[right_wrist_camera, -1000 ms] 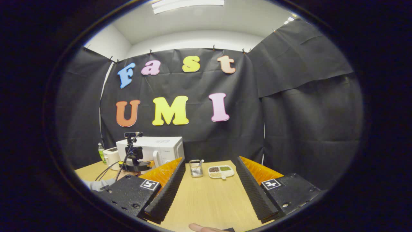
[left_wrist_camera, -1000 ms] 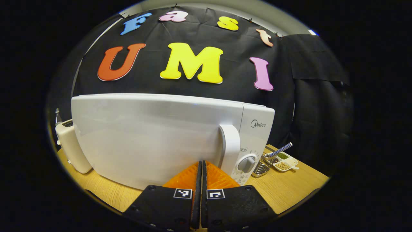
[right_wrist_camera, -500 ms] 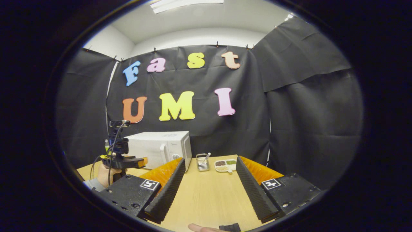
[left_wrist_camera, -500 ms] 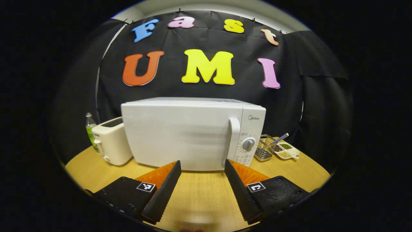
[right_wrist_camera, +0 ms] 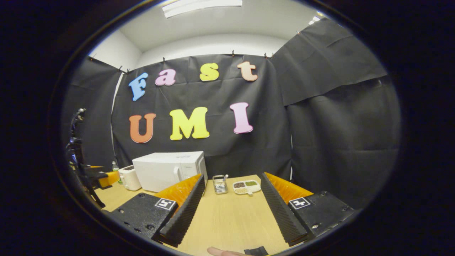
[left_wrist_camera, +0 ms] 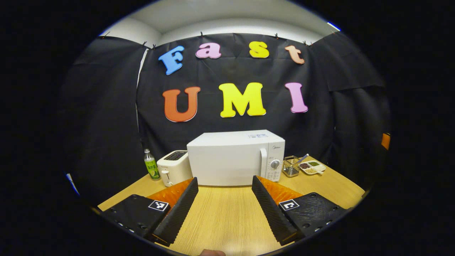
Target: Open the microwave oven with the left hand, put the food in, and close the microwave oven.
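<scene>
The white microwave (left_wrist_camera: 231,160) stands at the back of the wooden table with its door shut, its handle (left_wrist_camera: 263,162) and knob (left_wrist_camera: 274,164) on the right side. My left gripper (left_wrist_camera: 224,209) is open with nothing between its fingers, hovering over the table well in front of the microwave. The right gripper view shows the microwave (right_wrist_camera: 167,170) to the left, with the left gripper (right_wrist_camera: 103,179) at the far left edge. My right gripper (right_wrist_camera: 231,209) is open and empty over the table.
A cream toaster (left_wrist_camera: 173,168) and a green bottle (left_wrist_camera: 151,169) stand left of the microwave. A wire basket (left_wrist_camera: 291,166) and a divided dish of grains (left_wrist_camera: 312,167) sit to its right. A fingertip (right_wrist_camera: 218,251) shows at the bottom edge.
My left gripper, shut close against the microwave door a second ago, has opened and drawn far back from it. The right gripper has stayed open and barely shifted.
</scene>
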`<move>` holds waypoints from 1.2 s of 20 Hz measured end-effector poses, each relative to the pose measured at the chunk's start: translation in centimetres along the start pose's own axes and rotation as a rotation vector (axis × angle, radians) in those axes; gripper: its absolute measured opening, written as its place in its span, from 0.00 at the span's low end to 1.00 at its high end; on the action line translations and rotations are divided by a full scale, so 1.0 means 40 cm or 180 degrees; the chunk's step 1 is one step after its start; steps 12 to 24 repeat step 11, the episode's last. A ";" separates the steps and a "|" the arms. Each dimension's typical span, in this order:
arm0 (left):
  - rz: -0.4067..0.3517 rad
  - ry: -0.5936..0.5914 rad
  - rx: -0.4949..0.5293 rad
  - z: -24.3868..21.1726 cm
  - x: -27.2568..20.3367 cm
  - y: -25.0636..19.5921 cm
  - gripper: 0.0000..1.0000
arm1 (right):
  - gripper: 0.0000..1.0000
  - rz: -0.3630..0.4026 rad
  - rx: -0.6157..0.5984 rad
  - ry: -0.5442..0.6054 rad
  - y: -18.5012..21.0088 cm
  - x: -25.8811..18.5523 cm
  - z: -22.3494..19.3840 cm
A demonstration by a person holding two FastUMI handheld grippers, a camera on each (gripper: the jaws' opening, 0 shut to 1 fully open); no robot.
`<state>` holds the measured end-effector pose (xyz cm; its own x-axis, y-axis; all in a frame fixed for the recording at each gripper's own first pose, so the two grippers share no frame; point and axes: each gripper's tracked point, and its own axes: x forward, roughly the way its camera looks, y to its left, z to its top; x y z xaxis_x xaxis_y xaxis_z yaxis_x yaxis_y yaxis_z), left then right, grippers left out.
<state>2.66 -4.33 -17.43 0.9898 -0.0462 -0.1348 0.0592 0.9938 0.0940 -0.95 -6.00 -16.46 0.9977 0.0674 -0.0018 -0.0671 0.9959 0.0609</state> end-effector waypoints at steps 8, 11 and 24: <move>0.0110 -0.0419 -0.0037 0.138 -0.274 0.056 0.96 | 1.00 -0.0049 -0.0132 -0.0112 0.017 -0.031 0.104; 0.0083 -0.0450 -0.0119 0.162 -0.311 0.060 0.96 | 0.92 -0.0083 -0.0067 -0.0130 0.006 -0.049 0.132; 0.0083 -0.0450 -0.0119 0.162 -0.311 0.060 0.96 | 0.92 -0.0083 -0.0067 -0.0130 0.006 -0.049 0.132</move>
